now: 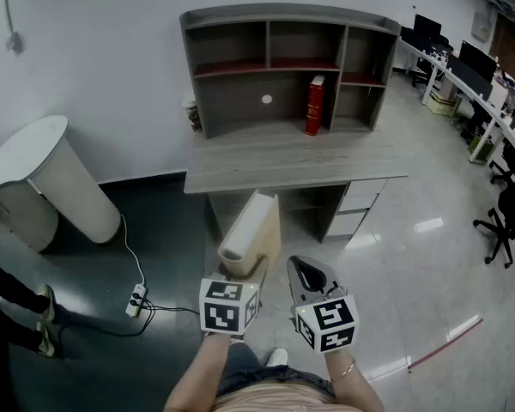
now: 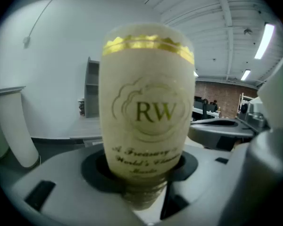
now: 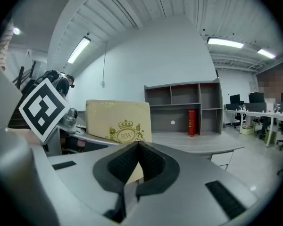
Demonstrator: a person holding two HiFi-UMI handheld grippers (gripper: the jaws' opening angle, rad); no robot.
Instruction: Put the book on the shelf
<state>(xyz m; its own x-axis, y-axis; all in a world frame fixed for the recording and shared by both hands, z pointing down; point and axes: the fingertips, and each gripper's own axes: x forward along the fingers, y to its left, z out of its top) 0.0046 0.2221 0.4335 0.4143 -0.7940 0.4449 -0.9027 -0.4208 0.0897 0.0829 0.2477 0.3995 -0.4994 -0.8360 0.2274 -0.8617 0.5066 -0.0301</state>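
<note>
A cream book (image 1: 252, 232) with gold "RW" lettering stands between the jaws of my left gripper (image 1: 237, 275), which is shut on it; its spine (image 2: 147, 112) fills the left gripper view. My right gripper (image 1: 310, 275) hangs beside it, jaws shut and empty; in the right gripper view (image 3: 137, 147) the cream book's cover (image 3: 119, 120) shows just to its left. The grey shelf unit (image 1: 287, 67) stands on a desk (image 1: 292, 161) ahead, with a red book (image 1: 315, 105) upright in its lower middle bay. That shelf (image 3: 184, 107) and red book (image 3: 192, 122) also show in the right gripper view.
A white curved panel (image 1: 47, 183) leans at the left, with a power strip and cable (image 1: 137, 299) on the dark floor. A person's leg and shoe (image 1: 41, 316) are at the far left. Office desks and chairs (image 1: 498, 204) line the right side.
</note>
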